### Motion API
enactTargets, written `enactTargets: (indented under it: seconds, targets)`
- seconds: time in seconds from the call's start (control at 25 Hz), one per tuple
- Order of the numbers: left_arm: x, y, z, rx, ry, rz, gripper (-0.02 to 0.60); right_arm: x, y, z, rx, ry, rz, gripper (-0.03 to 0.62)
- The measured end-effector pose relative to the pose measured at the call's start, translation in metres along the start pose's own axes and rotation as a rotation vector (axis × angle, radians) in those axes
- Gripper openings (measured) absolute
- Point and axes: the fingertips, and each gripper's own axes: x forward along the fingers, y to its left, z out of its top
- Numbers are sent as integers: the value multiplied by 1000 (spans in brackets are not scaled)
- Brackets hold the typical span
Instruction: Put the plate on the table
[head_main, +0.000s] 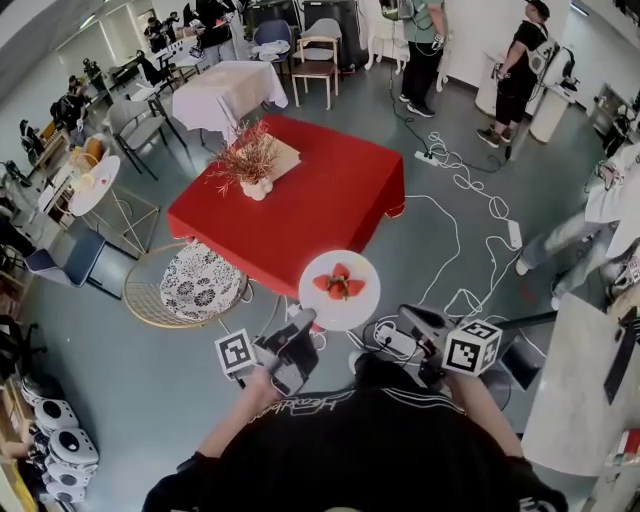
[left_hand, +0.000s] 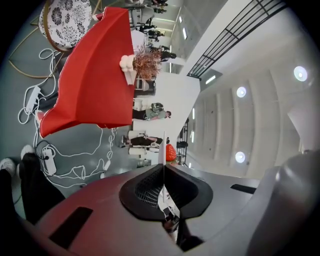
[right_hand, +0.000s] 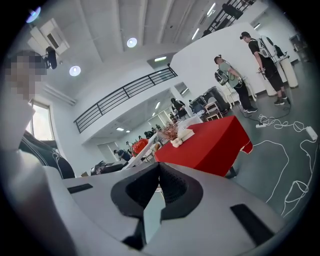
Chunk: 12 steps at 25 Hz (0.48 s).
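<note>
Your forearms reach out level in front of your black shirt, with the left gripper (head_main: 303, 322) and the right gripper (head_main: 405, 318) angled in toward each other. The left gripper is rolled onto its side, and its fingers are clamped on the near rim of the white plate (head_main: 325, 310). The rim runs edge-on between the pads, and the strawberries (head_main: 338, 284) sit just beyond the tips.

The right gripper's fingers are pressed together with nothing between them. The plate lies just left of their tips, and I cannot tell whether they touch it.

The plate hangs over grey floor, short of the near corner of the red-clothed table (head_main: 300, 200). A vase of dried red sprigs (head_main: 250, 160) stands on the table's far side. White cables (head_main: 455, 240) trail to the right of your fingers, and a patterned round seat (head_main: 200, 282) is to the left.
</note>
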Motion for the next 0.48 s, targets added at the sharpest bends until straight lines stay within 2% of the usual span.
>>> enactTargets:
  seconds: [0.28, 0.48]
  targets:
    - [14, 5, 16, -2, -16, 29, 14, 17, -21, 11, 20, -14, 19, 8]
    - [36, 7, 37, 6, -15, 22, 14, 38, -46, 24, 36, -28, 22, 8]
